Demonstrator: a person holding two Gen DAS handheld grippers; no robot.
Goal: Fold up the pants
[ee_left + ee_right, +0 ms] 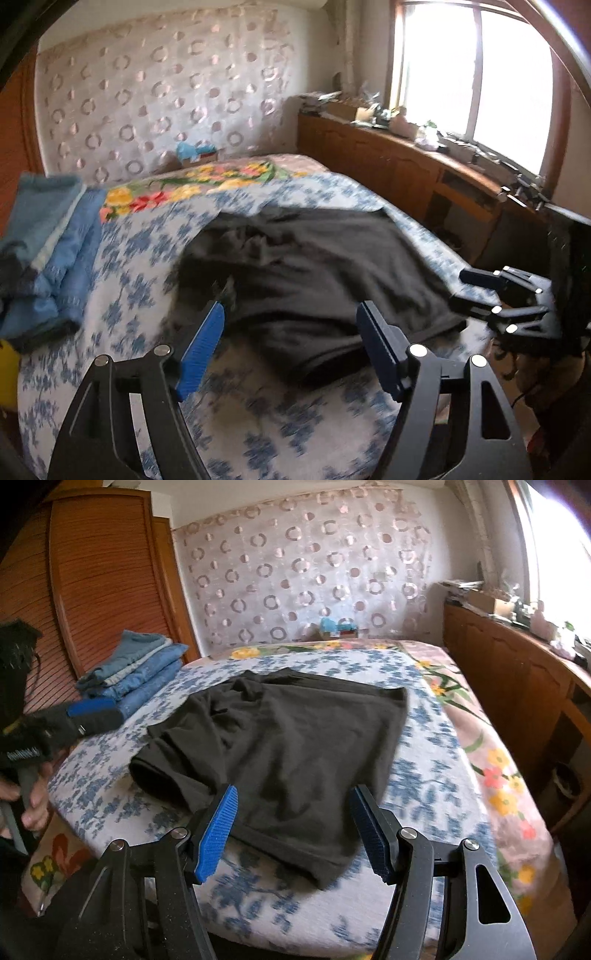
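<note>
Ribbed blue gripper (293, 805), rumpled black pants (280, 746)

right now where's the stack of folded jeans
The jeans sit at the bed's far left edge in the right wrist view, beside the wooden wardrobe, left of the black pants.

Motion blur smears the black pants (314, 273); the folded jeans stack (40, 254) is cut off left.

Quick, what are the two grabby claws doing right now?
Left gripper: open, empty, above the dark grey cloth pants.
Right gripper: open, empty, above the pants.
</note>
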